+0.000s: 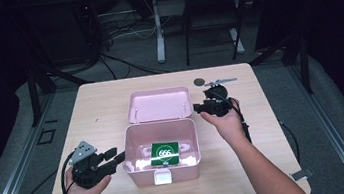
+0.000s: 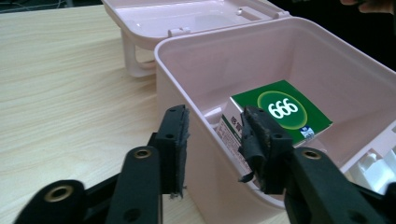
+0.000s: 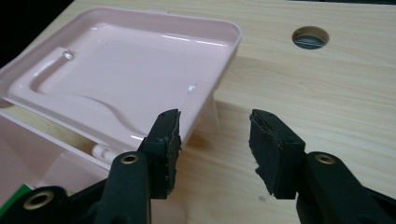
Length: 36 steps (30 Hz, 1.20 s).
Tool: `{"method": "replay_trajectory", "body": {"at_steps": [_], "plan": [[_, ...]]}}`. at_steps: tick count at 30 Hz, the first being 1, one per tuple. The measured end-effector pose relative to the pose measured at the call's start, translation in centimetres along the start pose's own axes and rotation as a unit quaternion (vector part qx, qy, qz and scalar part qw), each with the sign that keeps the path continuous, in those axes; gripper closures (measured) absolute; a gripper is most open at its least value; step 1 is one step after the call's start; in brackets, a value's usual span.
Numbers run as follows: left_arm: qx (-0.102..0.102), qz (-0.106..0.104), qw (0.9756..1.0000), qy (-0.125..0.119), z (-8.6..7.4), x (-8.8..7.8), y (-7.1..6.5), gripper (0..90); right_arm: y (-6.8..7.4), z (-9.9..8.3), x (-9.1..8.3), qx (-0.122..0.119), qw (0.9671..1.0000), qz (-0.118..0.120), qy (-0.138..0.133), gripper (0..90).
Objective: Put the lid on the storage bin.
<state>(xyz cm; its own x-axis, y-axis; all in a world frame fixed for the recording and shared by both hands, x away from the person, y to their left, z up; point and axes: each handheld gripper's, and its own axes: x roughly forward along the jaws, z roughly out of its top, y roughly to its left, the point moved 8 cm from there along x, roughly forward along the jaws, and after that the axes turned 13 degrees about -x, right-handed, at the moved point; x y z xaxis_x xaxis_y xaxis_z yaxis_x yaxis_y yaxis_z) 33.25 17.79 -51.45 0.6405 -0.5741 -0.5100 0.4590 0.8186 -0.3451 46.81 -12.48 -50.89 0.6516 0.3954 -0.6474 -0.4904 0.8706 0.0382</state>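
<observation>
- Desk [image 1: 100, 106]: a pale wood-grain top with a round cable hole [image 1: 199, 80] near its far edge, to the right of the box lid.
- Pink storage box [image 1: 136, 169]: it stands open at the middle of the desk, toward the near edge. Its lid [image 1: 159, 104] is hinged back and lies flat behind it, inner face up, with a white latch [image 1: 163, 177] on the front wall.
- Green carton [image 1: 165, 153]: it lies inside the box on the floor of the compartment, printed face up, with a white "666" in a green circle. In the left gripper view it sits tilted, one corner raised against the near wall.
- Left tongs [image 2: 215, 140]: held in the person's left hand [image 1: 84, 191] at the box's left side, pointing right. The jaws stand apart and straddle the rim of the box's left wall, one pad [image 2: 175, 144] outside and one pad [image 2: 261, 144] inside. Whether either pad touches the wall cannot be told.
- Right tongs [image 3: 215, 149]: held in the right hand [image 1: 226, 122] just beyond the box's right rear corner, pointing left. The jaws stand apart and empty, near the right edge of the lid. One pad overlaps the lid's corner in the right gripper view; the other is over bare desk.
</observation>
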Motion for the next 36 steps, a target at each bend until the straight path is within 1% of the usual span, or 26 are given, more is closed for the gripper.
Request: {"method": "replay_trajectory", "body": {"at_steps": [1,3,4,7,9,10,11,12,13,14,16,19,20,23,25,27,28,29,30,31,32,36], "plan": [[0.003,0.003,1.0000,0.001,-0.1,0.1,0.0,67.0,0.2,0.4,0.3,0.005,1.0000,0.007,0.003,51.7],[0.007,0.003,1.0000,0.006,-0.2,0.1,-0.1,70.4,0.3,0.7,0.6,0.000,1.0000,0.005,0.007,51.5],[0.012,0.007,0.9999,0.009,-0.3,0.1,0.0,71.9,0.2,0.9,0.8,-0.005,0.9999,0.001,0.010,51.8],[0.012,0.005,0.9999,0.010,-0.5,0.3,-0.1,74.8,-0.1,1.4,1.4,-0.010,0.9997,-0.012,0.020,55.3],[0.013,0.003,0.9998,0.014,-0.6,0.4,-0.1,76.1,-0.3,1.8,1.8,-0.004,0.9994,-0.017,0.030,57.7],[0.013,0.003,0.9998,0.014,-0.6,0.4,-0.1,76.9,-0.3,1.8,1.8,-0.004,0.9994,-0.017,0.030,57.7],[0.017,-0.002,0.9997,0.017,-0.8,0.5,-0.2,77.5,-0.6,2.1,2.2,0.004,0.9991,-0.021,0.038,59.6],[0.017,-0.002,0.9997,0.017,-0.8,0.5,-0.2,78.3,-0.6,2.1,2.2,0.004,0.9991,-0.021,0.038,59.6],[0.022,-0.004,0.9996,0.019,-1.0,0.7,-0.4,78.6,-0.7,2.5,2.6,0.003,0.9988,-0.026,0.042,60.8],[0.027,-0.001,0.9994,0.020,-1.0,0.7,-0.4,78.3,-0.7,2.7,2.7,0.003,0.9986,-0.029,0.045,61.3],[0.029,-0.001,0.9994,0.020,-1.0,0.7,-0.4,78.2,-0.7,3.0,3.1,0.004,0.9982,-0.030,0.051,62.1],[0.027,0.000,0.9995,0.017,-1.0,0.7,-0.4,78.5,-0.6,3.2,3.5,0.003,0.9979,-0.030,0.057,62.8],[0.027,0.000,0.9995,0.015,-1.0,0.7,-0.4,78.5,-0.6,3.3,4.0,0.001,0.9974,-0.035,0.063,63.1],[0.027,0.000,0.9995,0.014,-1.0,0.7,-0.4,78.5,-0.6,3.3,4.7,0.001,0.9966,-0.040,0.072,63.0],[0.028,0.000,0.9995,0.013,-1.0,0.8,-0.4,78.4,-0.6,3.4,5.1,0.005,0.9965,-0.044,0.071,63.0],[0.027,0.000,0.9996,0.013,-1.0,0.7,-0.4,78.4,-0.8,3.4,5.6,0.006,0.9960,-0.047,0.076,63.3],[0.027,0.000,0.9996,0.013,-1.0,0.7,-0.4,78.4,-0.8,3.4,5.6,0.006,0.9960,-0.047,0.076,63.3],[0.027,-0.001,0.9996,0.012,-1.0,0.8,-0.4,78.4,-1.0,3.4,6.1,0.014,0.9954,-0.049,0.082,64.5],[0.027,-0.001,0.9996,0.012,-1.0,0.8,-0.4,78.4,-1.0,3.4,6.1,0.014,0.9954,-0.049,0.082,64.5],[0.026,-0.001,0.9996,0.011,-1.0,0.8,-0.4,78.4,-1.2,3.4,6.5,0.013,0.9949,-0.050,0.087,66.4],[0.026,-0.001,0.9996,0.011,-1.0,0.8,-0.4,78.4,-1.2,3.5,6.7,0.018,0.9949,-0.049,0.087,66.8],[0.025,-0.002,0.9996,0.010,-1.0,0.8,-0.4,78.4,-1.3,3.3,7.5,0.016,0.9941,-0.053,0.094,69.8]]}}
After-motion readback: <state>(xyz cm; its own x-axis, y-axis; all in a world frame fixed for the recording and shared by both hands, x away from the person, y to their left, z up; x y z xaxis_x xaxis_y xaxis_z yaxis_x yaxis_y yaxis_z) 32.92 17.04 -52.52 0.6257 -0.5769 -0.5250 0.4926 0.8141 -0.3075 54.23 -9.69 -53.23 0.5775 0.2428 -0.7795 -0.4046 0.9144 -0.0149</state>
